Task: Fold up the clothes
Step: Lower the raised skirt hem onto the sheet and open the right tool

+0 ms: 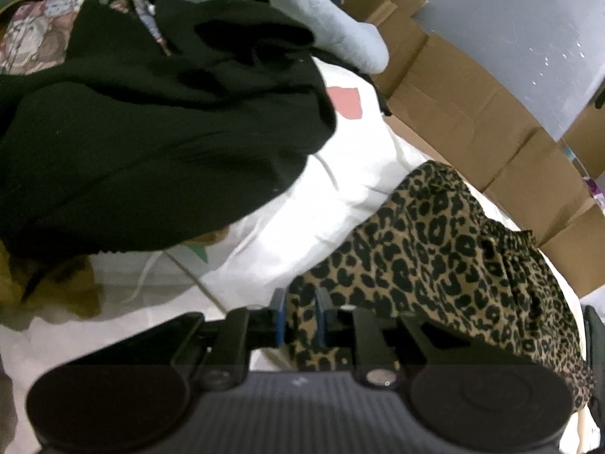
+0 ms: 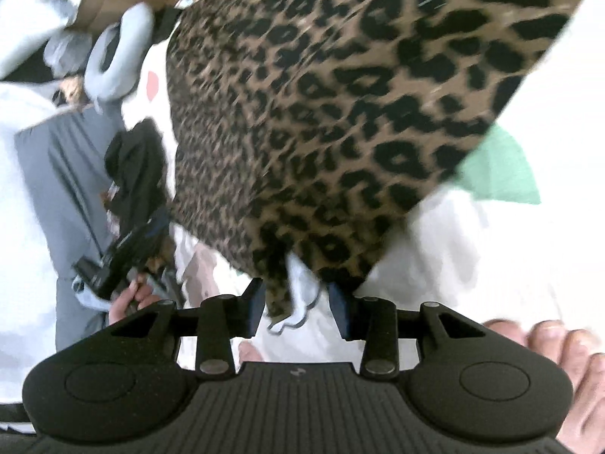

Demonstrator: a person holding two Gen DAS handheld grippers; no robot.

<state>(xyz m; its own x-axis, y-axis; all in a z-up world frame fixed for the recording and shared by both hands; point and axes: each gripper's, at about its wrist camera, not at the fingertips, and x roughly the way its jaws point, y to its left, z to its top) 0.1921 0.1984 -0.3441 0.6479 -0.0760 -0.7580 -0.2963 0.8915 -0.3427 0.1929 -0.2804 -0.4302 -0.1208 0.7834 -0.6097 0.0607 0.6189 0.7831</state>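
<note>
- Leopard-print garment lies spread over a white sheet, reaching toward a row of cardboard boxes
- Left claw has a fold of the print between its blue pads; the jaws sit a little apart and I cannot tell whether they press the cloth
- Right claw stands with its jaws well apart; a corner of the leopard-print garment hangs down between the fingers without either one touching it
- From the right side, the left claw shows at the far edge of the print, with a hand wrapped around its grip
- Black garment is heaped to the left on the sheet, partly over a pink patch
- Pale blue soft toy lies beyond the black heap, near the boxes
- Green patch on the white sheet peeks out beside the print's edge
- Bare toes show by the right claw's body
</note>
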